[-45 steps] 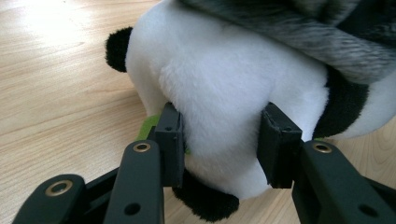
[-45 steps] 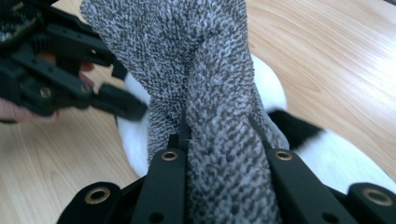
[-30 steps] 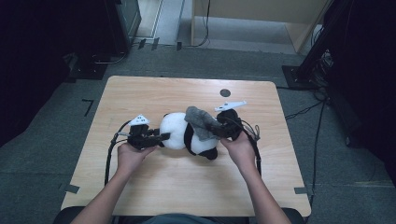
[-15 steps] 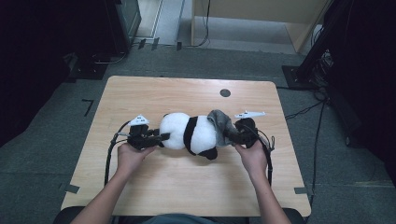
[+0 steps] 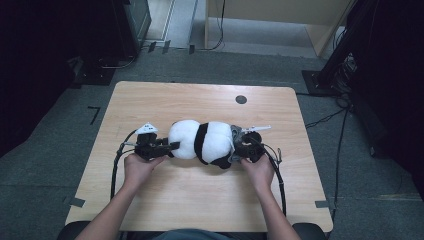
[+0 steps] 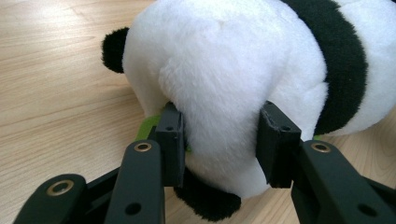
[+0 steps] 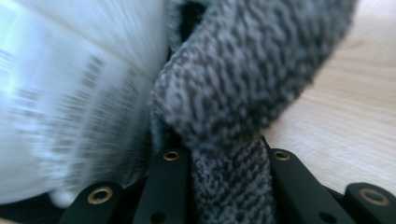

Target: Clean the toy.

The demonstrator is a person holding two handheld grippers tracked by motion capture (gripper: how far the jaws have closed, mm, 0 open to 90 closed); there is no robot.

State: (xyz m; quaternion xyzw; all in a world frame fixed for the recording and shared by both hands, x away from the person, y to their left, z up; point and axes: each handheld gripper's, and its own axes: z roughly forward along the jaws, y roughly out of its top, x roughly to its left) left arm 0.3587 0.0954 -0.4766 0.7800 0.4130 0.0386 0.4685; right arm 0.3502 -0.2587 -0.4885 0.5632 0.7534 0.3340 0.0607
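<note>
**Panda gets a grey knit thing**

Panda [image 5: 202, 141] lies on its side in the middle of the table [image 5: 165, 100], between the two hands. The left gripper [image 5: 167, 147] holds its white head end. In the left gripper view the jaws are partly open and both pads [image 6: 173, 140] press into the soft fur, so the toy is pinched and kept in place. A bit of green [image 6: 148, 127] peeks out under the panda next to the left pad.

The right gripper [image 5: 239, 148] sits at the other end of the panda. Its jaws are squeezed nearly all the way together on a grey knit cloth [image 7: 243, 88]. The cloth looks like a small piece of clothing for the toy.

I think the job is to dress the panda. The toy is held and the cloth is at its bottom end. The cloth does not look pulled over the body yet, so most of the dressing is left.

Some things are hard to see. The right gripper view is blurry, and the white part [image 7: 70, 93] at its left may be fur or a tag. I cannot tell what kind of clothing the cloth is. The panda's face is turned away.
</note>
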